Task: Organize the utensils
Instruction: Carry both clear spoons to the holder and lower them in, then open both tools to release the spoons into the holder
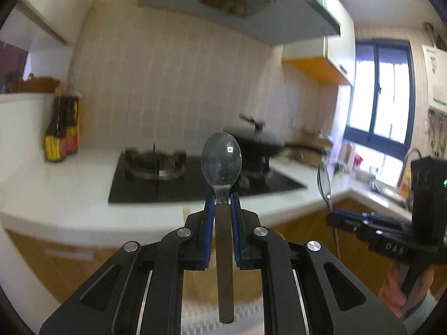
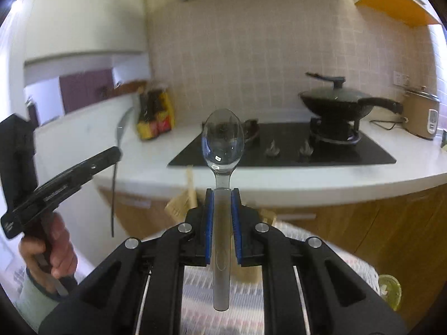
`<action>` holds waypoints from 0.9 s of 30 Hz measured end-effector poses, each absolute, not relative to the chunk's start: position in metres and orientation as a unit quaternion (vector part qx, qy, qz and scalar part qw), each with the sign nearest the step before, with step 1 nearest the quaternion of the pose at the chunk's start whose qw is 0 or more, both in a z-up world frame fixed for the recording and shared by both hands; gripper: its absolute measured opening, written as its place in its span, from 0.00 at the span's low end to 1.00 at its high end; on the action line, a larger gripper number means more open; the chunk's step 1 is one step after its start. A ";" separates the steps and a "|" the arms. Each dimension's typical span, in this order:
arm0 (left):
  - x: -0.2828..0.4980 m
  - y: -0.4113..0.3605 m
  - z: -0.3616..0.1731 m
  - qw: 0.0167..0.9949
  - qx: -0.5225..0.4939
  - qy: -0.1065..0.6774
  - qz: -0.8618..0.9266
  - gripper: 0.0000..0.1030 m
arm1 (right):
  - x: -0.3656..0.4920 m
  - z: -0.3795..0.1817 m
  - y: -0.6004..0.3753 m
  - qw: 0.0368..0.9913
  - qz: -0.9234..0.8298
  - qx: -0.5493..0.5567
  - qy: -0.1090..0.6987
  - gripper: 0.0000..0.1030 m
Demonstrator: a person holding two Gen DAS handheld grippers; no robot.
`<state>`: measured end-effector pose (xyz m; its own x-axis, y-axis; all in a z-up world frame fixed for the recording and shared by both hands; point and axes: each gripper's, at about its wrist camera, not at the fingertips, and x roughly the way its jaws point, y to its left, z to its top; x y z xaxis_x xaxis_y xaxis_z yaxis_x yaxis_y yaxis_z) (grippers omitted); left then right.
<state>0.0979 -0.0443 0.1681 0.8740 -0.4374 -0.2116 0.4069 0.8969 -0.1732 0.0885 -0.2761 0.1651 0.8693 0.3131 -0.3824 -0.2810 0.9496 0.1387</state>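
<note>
a: two spoons, one in each gripper. the left gripper is clamped on a spoon with a dull, speckled bowl and a dark flat handle; the bowl sticks out past the blue pads, and the handle runs back between the fingers toward the camera.

b: and the other one?

a: the right gripper is closed on a shiny spoon with a pale metal handle, held the same way, bowl forward, handle back between the pads.

b: where are the spoons in the room?

a: both are in the air in front of a white counter, above its front edge, touching nothing but the pads. each camera also catches the other gripper off to the side, gripped by a hand, its spoon seen edge-on.

b: what lies beyond?

a: a black hob set into the counter. a lidded black pan sits on its right burner. sauce bottles stand left of the hob against a tiled wall. a rice cooker stands to the right of the pan. a range hood hangs above, and a window is far right. wooden cabinet doors run under the counter.
</note>
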 end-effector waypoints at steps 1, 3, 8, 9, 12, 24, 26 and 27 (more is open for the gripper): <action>0.107 -0.046 0.170 0.968 -0.068 0.110 -0.213 0.09 | 0.096 0.164 -0.279 0.968 0.148 0.045 0.199 0.10; 0.118 -0.046 0.172 0.971 -0.079 0.097 -0.204 0.09 | 0.117 0.162 -0.281 0.970 0.143 0.058 0.190 0.10; 0.164 -0.044 0.151 0.966 -0.125 0.088 -0.209 0.09 | 0.156 0.148 -0.281 0.972 0.139 0.077 0.173 0.10; 0.171 -0.043 0.145 0.965 -0.131 0.088 -0.208 0.09 | 0.160 0.145 -0.282 0.972 0.139 0.077 0.172 0.10; 0.190 -0.042 0.129 0.963 -0.144 0.092 -0.208 0.09 | 0.178 0.132 -0.280 0.972 0.141 0.076 0.173 0.10; 0.205 -0.055 0.089 0.972 -0.121 0.085 -0.181 0.10 | 0.190 0.100 -0.277 0.972 0.144 0.069 0.170 0.10; 0.202 -0.054 0.086 0.971 -0.119 0.091 -0.187 0.10 | 0.185 0.098 -0.276 0.975 0.140 0.061 0.163 0.10; 0.200 -0.052 0.084 0.970 -0.120 0.096 -0.188 0.10 | 0.184 0.097 -0.275 0.975 0.140 0.055 0.164 0.10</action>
<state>0.1995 -0.0522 0.0837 0.9107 -0.3884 -0.1409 0.3422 0.9001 -0.2696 0.1838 -0.2751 0.0969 0.9070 0.2919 -0.3036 -0.2556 0.9544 0.1540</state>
